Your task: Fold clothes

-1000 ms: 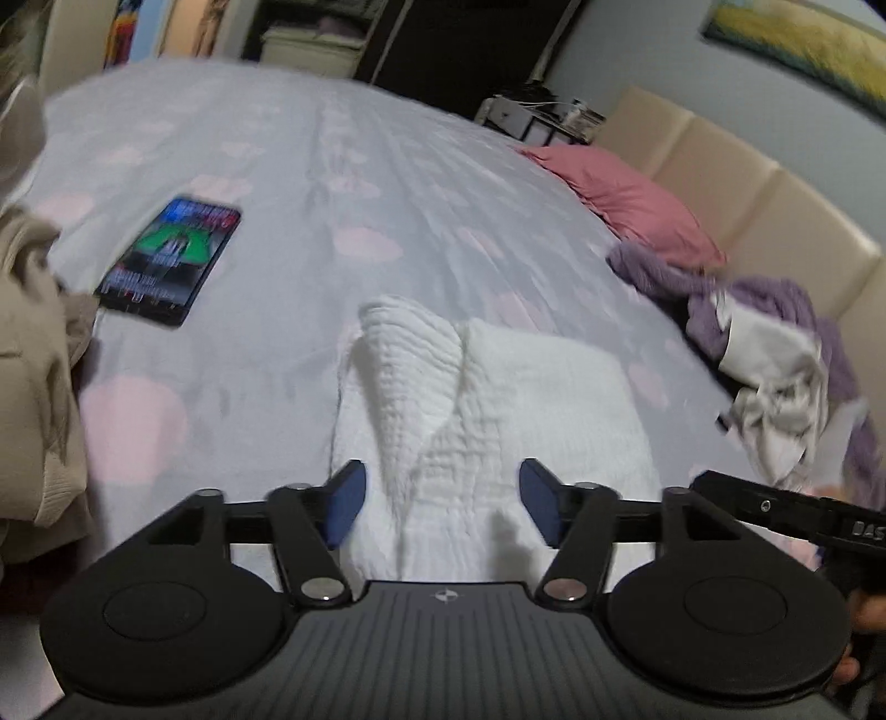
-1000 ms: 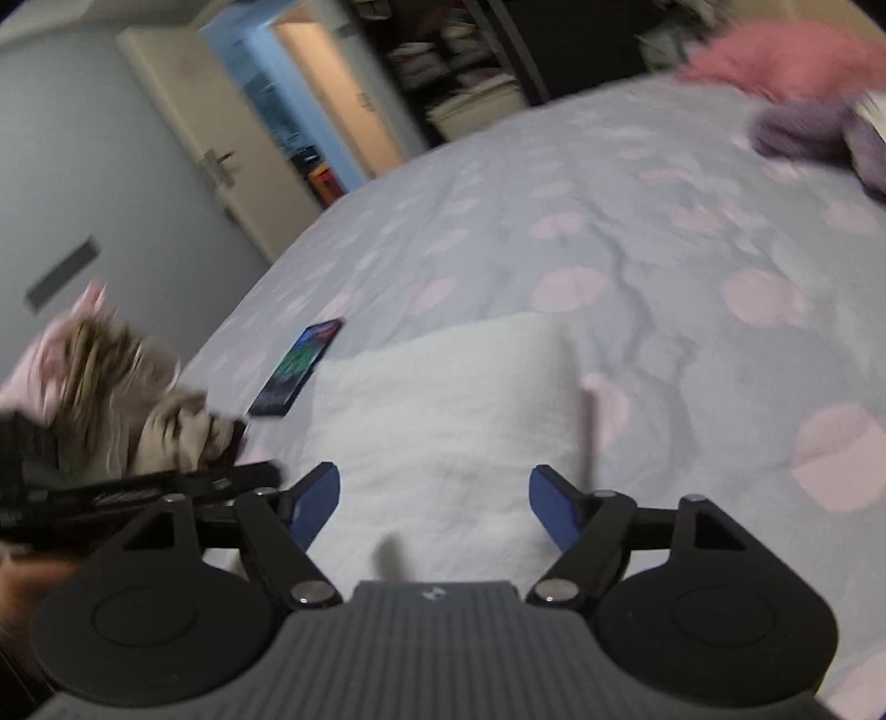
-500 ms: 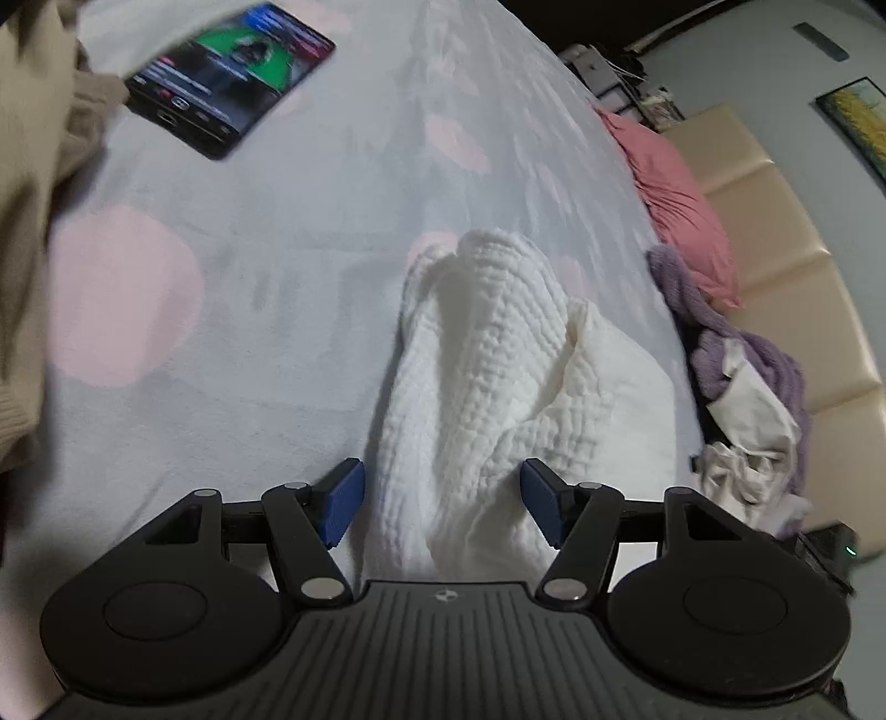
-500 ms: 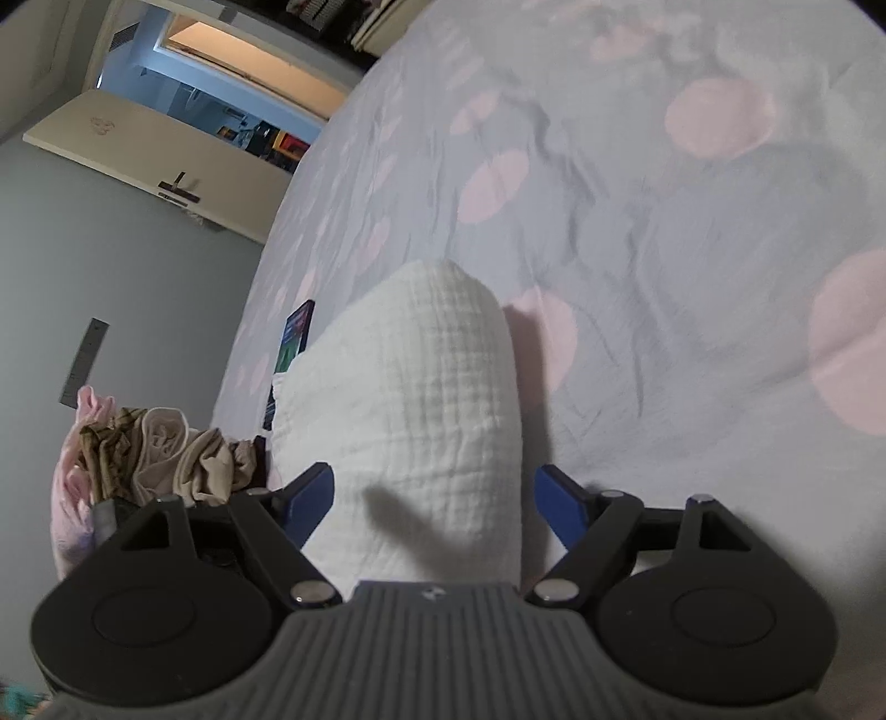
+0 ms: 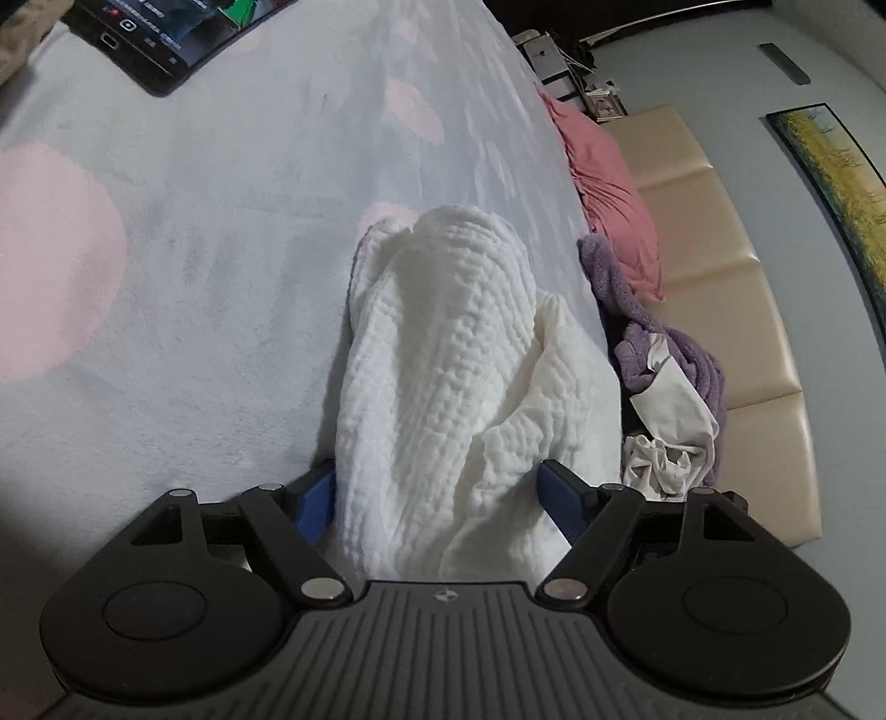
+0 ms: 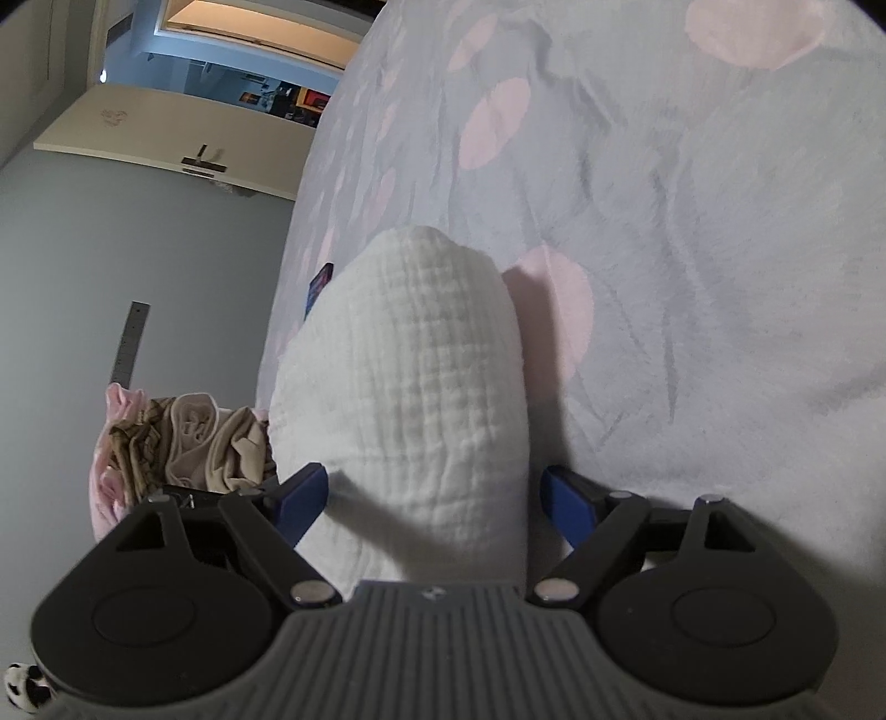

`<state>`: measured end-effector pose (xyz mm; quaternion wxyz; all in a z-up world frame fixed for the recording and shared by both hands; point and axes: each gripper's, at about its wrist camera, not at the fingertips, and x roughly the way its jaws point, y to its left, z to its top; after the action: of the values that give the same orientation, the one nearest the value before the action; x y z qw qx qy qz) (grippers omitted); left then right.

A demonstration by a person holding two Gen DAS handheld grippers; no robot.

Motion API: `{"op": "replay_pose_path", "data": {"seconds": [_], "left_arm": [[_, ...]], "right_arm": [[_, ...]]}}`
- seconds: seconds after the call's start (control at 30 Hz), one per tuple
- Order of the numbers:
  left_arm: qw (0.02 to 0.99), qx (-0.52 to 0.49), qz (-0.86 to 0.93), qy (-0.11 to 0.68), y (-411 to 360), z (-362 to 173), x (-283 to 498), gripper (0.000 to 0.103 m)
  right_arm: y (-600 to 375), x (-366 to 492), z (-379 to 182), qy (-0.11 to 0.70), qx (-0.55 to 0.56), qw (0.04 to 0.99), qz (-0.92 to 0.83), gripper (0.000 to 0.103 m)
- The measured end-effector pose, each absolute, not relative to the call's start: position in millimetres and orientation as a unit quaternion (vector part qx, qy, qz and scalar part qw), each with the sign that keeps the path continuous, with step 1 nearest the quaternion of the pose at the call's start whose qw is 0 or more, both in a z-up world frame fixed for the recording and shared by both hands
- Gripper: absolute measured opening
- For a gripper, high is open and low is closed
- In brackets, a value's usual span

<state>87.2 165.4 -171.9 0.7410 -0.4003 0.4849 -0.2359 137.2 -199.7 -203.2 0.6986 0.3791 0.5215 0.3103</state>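
Both tongs (image 5: 437,495) (image 6: 432,498) dipped closer over white cloth (image 5: 443,376), bedspread (image 5: 194,221) clear leftward.

Left hand-held gripper (image 5: 437,495): black linkage arms, blue fingertip pads (image 5: 317,498), silver pivot screws, ribbed grey body. Right hand-held gripper (image 6: 434,498) identical.

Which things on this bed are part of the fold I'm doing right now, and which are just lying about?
In the job:
white textured cloth, lying between the open fingers of both the left gripper and the right gripper

Lying about:
phone
pink pillow
purple and white clothes heap
beige clothes pile
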Motion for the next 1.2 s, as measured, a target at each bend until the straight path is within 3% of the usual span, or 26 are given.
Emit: {"op": "replay_pose_path", "data": {"seconds": [0.37,0.93,1.0,1.13,1.2], "left_arm": [[0.699,-0.468,-0.269,0.469,172.9,-191.9,88.7,0.074],[0.719,-0.421,-0.263,0.487,154.8,-182.3,88.9,0.074],[0.721,-0.415,-0.261,0.490,152.8,-181.6,88.1,0.071],[0.717,-0.419,-0.258,0.494,152.6,-183.2,86.3,0.057],[0.715,-0.421,-0.256,0.496,152.6,-184.0,85.3,0.054]], "right_arm": [[-185.9,142.2,-206.5,0.527,0.382,0.680,0.337,0.087],[-183.0,143.3,-207.4,0.531,0.376,0.674,0.349,0.086],[-182.6,143.2,-207.6,0.532,0.374,0.674,0.349,0.083],[-183.6,142.6,-210.3,0.534,0.371,0.678,0.342,0.063],[-184.3,142.2,-211.8,0.534,0.371,0.680,0.339,0.060]]}}
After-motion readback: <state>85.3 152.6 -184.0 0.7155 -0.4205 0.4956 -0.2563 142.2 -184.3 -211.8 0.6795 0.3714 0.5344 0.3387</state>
